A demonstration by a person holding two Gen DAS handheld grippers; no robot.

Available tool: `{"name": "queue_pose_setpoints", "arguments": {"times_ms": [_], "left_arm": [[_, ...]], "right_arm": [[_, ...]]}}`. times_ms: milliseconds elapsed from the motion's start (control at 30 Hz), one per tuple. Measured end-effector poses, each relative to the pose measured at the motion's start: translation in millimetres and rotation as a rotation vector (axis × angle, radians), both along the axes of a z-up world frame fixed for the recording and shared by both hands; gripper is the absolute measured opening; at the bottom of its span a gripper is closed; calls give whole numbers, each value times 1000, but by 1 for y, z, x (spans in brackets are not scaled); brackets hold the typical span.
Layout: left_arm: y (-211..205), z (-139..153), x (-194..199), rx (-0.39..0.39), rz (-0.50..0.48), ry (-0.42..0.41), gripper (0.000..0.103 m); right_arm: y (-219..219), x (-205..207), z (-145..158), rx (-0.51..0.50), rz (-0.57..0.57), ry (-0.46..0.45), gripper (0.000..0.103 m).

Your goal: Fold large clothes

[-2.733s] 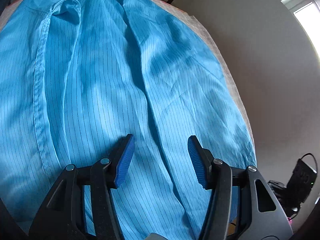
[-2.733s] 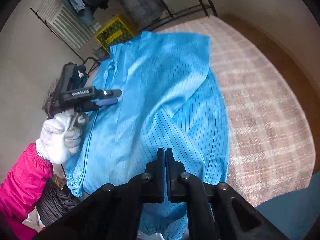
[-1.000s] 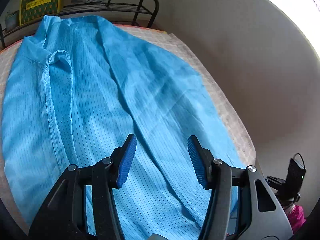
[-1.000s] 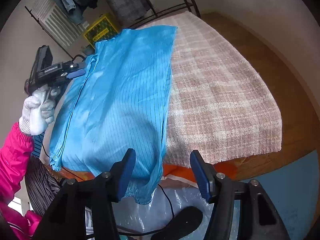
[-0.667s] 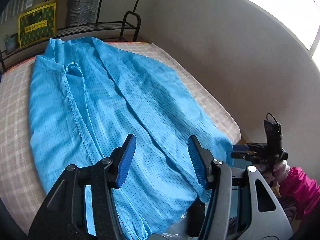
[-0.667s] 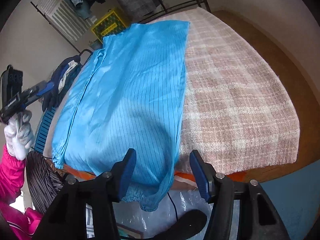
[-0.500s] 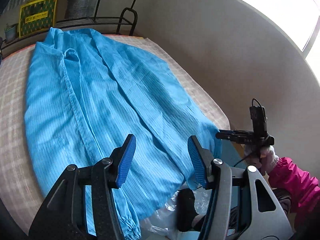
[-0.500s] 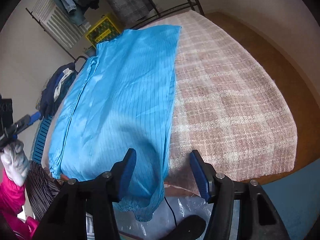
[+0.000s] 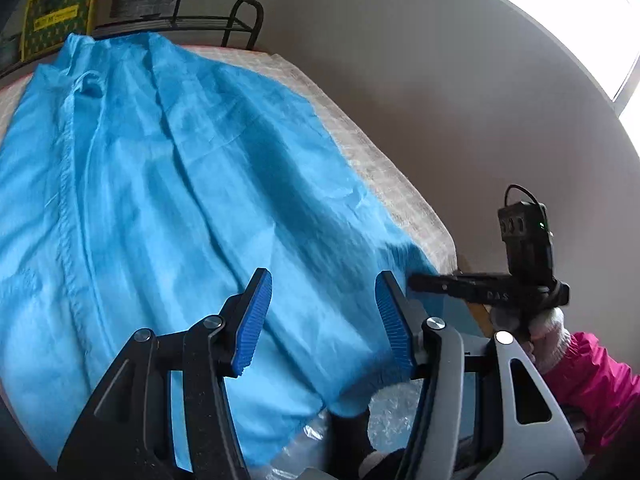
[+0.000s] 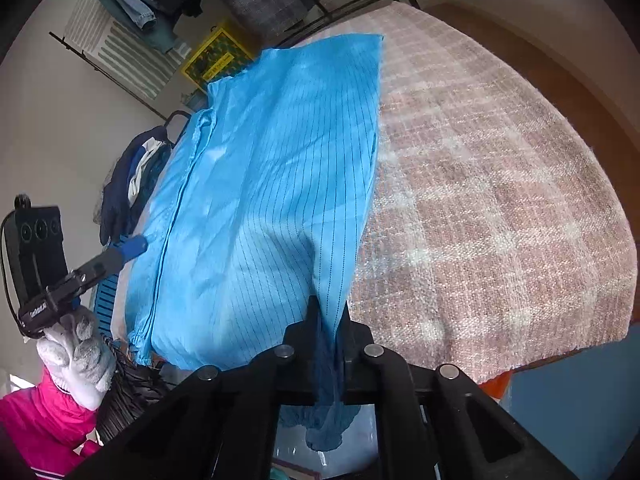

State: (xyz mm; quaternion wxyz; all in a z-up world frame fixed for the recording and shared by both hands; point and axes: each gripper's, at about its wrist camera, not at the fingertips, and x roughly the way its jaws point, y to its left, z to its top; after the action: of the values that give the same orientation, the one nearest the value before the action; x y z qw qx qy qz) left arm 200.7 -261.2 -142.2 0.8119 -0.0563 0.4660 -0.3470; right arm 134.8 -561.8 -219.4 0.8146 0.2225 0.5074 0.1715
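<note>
One blue garment (image 10: pixel 260 200); right gripper (image 10: pixel 326 320) jaws pinch it, left gripper (image 9: pixel 322 320) jaws spread.

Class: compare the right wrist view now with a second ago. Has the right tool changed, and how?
Yes. The right tool, open a second ago, has shut on the blue garment, on its hanging corner at the near edge of the plaid blanket.

The right gripper (image 10: pixel 327 320) clamped shut on the blue garment's (image 10: pixel 260 208) hanging corner (bottom centre); the left gripper (image 9: pixel 324 316) swung toward it.
</note>
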Motion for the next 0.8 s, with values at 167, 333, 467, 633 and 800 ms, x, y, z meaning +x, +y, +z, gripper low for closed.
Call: {"name": "queue_pose_setpoints", "arguments": {"times_ms": [167, 333, 467, 633, 800], "left_arm": [[-62, -27, 42, 79, 17, 19, 56], [-84, -70, 56, 137, 37, 48, 53], [-75, -67, 61, 81, 26, 103, 53], [-24, -30, 54, -59, 91, 116, 53], [27, 14, 25, -95, 90, 27, 53]], "right_arm": [[3, 4, 1, -4, 1, 8, 1], [8, 5, 7, 5, 4, 3, 0], [16, 6, 18, -37, -1, -8, 0], [45, 7, 44, -167, 34, -53, 0], [85, 11, 72, -404, 83, -134, 0]]}}
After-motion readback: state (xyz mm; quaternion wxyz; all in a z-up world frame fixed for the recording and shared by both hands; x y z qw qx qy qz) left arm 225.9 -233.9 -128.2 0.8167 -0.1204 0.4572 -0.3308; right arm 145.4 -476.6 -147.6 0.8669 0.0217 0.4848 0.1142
